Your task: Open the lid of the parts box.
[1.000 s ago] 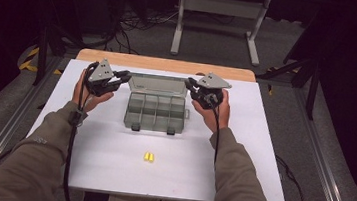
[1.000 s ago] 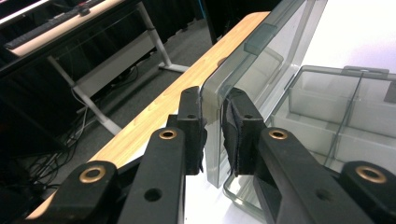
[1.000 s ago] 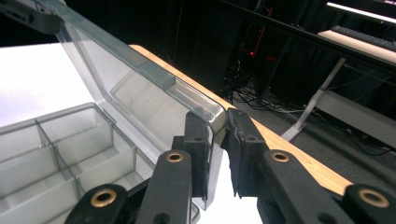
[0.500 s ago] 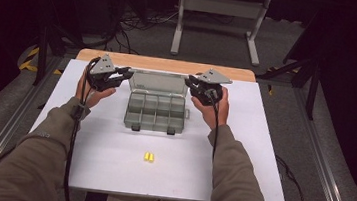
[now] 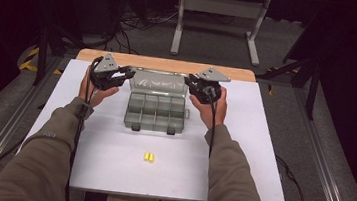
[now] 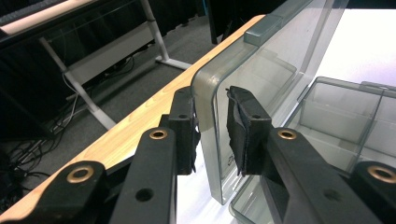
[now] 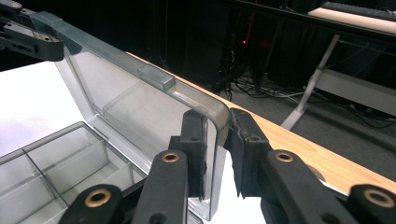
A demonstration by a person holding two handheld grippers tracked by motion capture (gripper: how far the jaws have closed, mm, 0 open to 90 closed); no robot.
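A clear grey compartment box (image 5: 157, 113) lies mid-table with its lid (image 5: 158, 82) raised at the far side. My left gripper (image 5: 127, 70) is at the lid's left corner. In the left gripper view the lid's rim (image 6: 210, 93) fills the gap of that gripper (image 6: 212, 135). Its jaws have just been opening a little, and both pads still touch the rim. My right gripper (image 5: 189, 79) is at the lid's right corner. In the right gripper view this gripper (image 7: 217, 154) is shut on the lid's corner (image 7: 212, 112). The empty compartments (image 7: 56, 158) lie below.
Two small yellow pieces (image 5: 148, 156) lie on the white tabletop (image 5: 263, 139) nearer the person. A wooden strip (image 5: 170, 64) runs along the far edge, with dark floor, cables and a metal stand (image 5: 221, 7) beyond.
Both hands have shifted slightly toward the table's far edge with the lid corners, and the lid stands a bit more upright. The yellow pieces have not moved.
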